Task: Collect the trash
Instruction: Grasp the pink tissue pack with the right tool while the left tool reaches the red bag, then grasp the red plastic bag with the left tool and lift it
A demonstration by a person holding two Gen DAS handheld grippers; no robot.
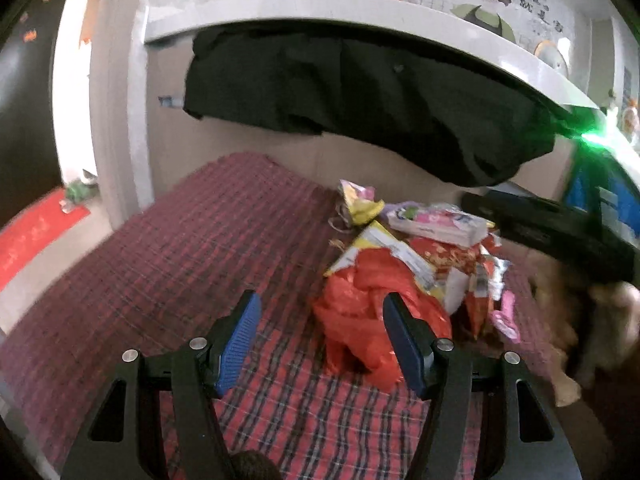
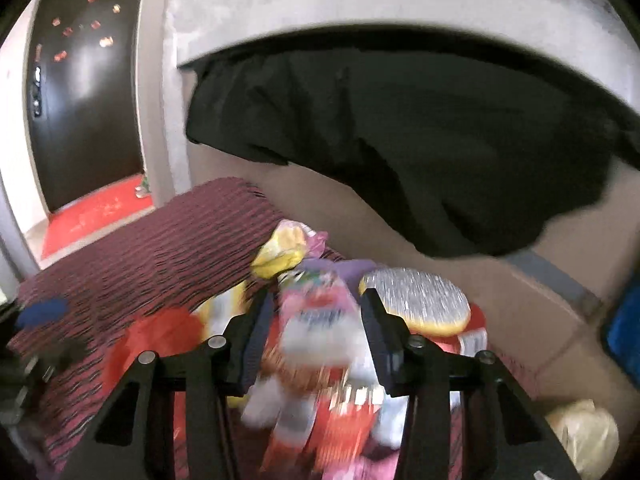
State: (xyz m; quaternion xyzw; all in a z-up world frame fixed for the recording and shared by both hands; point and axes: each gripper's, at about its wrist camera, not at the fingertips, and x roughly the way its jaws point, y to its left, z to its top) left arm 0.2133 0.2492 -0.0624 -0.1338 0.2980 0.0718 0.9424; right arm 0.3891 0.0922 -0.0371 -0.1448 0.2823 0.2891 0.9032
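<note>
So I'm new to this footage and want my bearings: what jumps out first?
A bright heap of wrappers lies on the red plaid cover, with a crumpled red bag at its near edge. A black cloth hangs from the white ledge behind. The left gripper stands open before the bag; the right gripper is over the heap.

Saw a red plaid cover (image 1: pixel 152 264) spread across the lower left of the frame. Noted a black cloth (image 1: pixel 360 100) hanging from a white ledge (image 1: pixel 360 8) across the upper middle, with cartoon stickers (image 1: pixel 486 4) on the wall above. Spotted a dark door (image 2: pixel 86 92) at upper left, a red mat (image 2: pixel 96 212) below it, and a cardboard box (image 2: pixel 532 312) at lower right.
</note>
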